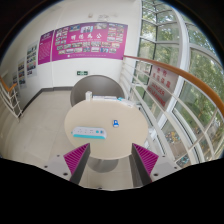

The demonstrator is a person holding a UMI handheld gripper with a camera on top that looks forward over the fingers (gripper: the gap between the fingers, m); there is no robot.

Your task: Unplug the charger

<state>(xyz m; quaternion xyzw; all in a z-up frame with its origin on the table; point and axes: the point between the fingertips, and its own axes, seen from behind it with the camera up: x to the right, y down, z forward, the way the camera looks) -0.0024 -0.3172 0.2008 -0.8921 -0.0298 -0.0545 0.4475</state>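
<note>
While I held the gripper (109,160) with its jaws wide open and empty, the charger (116,124) sat on the round table (82,115) at twelve o'clock. Its white power strip (93,131) ran nine to three.

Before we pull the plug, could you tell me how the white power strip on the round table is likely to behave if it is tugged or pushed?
The power strip looks like a flat, rigid plastic bar, so it should stay stiff. It lies loose on the smooth round table, so it would probably slide or lift with the plug rather than hold still. The open tongs are short of it, touching nothing.
</note>
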